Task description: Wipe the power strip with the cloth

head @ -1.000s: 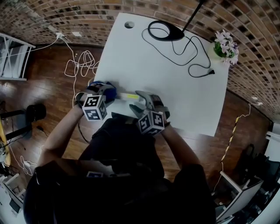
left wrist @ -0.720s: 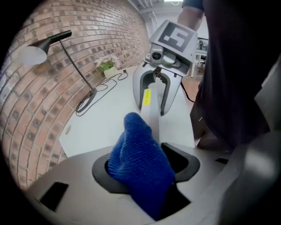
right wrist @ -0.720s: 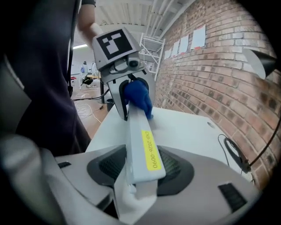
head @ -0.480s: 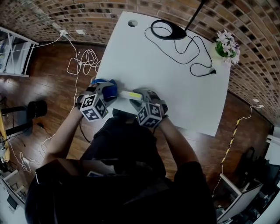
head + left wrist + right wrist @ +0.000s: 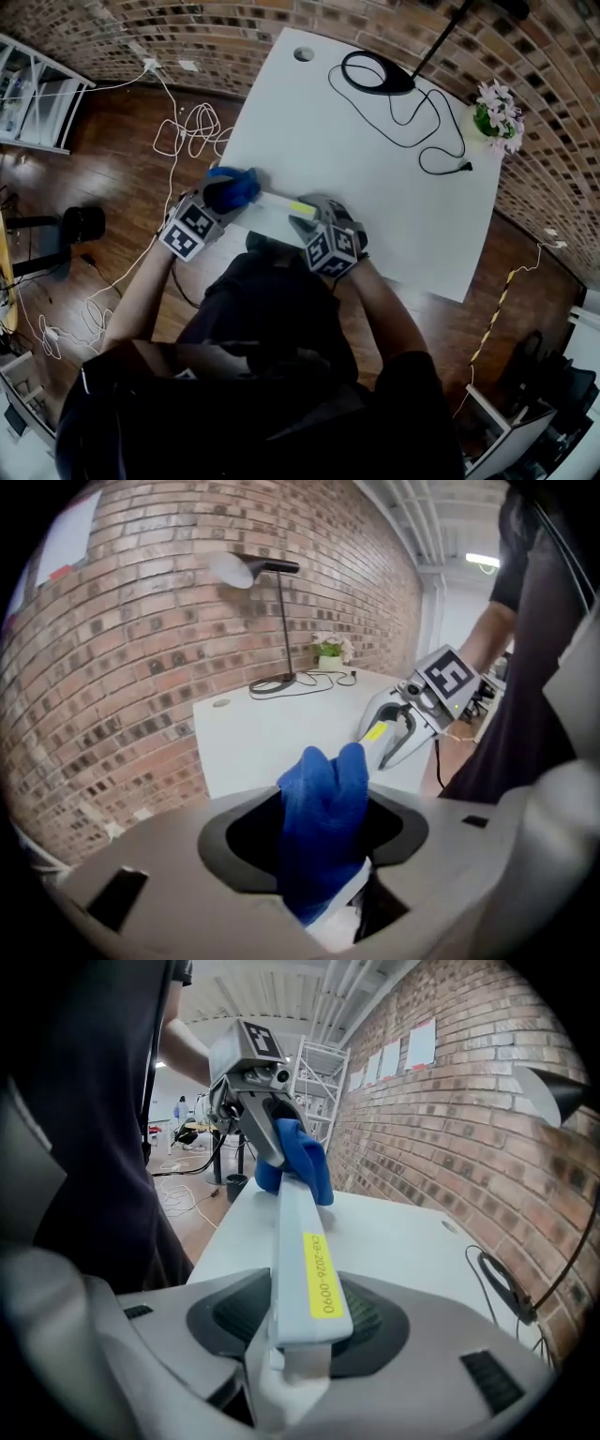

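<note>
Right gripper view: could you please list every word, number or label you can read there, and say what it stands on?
"CXB-2026-0090", first three letters uncertain: yellow label on the power strip.
Sheets on the brick wall: too blurred to read.
Marker cube on the left gripper: square patterns only, no words.

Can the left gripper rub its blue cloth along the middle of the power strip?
Probably yes. The left gripper holds the cloth at one end of the power strip; the stretch up to the right gripper, whose jaws have just been closing on the other end, is bare.
</note>
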